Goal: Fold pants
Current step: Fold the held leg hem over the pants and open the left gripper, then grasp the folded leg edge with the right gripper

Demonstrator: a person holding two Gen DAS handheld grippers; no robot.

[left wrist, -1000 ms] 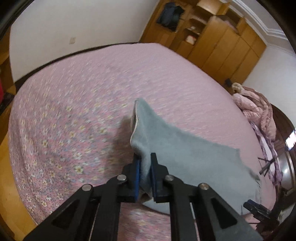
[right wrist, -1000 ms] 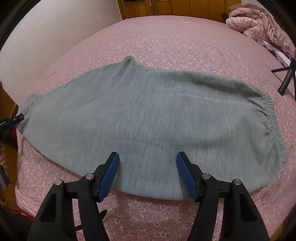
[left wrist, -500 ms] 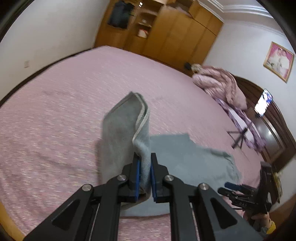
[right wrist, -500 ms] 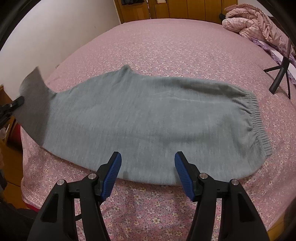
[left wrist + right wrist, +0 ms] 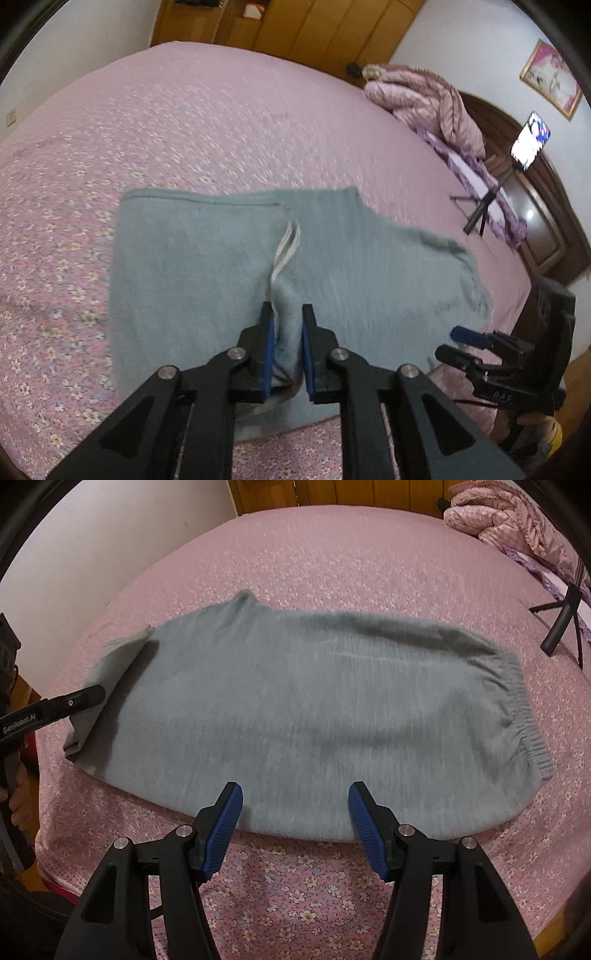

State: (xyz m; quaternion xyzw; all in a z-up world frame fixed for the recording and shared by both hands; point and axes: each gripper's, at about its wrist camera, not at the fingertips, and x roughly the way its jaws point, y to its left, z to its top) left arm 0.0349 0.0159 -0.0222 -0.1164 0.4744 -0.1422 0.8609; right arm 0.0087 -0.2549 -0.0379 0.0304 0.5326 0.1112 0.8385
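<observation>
Grey pants [image 5: 314, 716] lie flat across the pink flowered bed [image 5: 332, 565], waistband [image 5: 524, 716] to the right. My left gripper [image 5: 287, 321] is shut on the leg-end hem [image 5: 284, 258] and holds it folded over, above the rest of the pants [image 5: 369, 266]. In the right wrist view the left gripper [image 5: 88, 694] shows at the far left with the lifted grey flap [image 5: 110, 679]. My right gripper [image 5: 295, 805] is open and empty, just over the pants' near edge. It also shows in the left wrist view [image 5: 469, 336].
A pink quilt [image 5: 424, 96] is bunched at the bed's far corner. A phone on a tripod [image 5: 491, 192] stands by the dark headboard. Wooden wardrobes [image 5: 295, 33] line the far wall. The bed's near edge runs just below my grippers.
My left gripper has carried the leg end up and over toward the waistband, so the hem now lies folded above the pants. My right gripper has stayed open near the front edge.
</observation>
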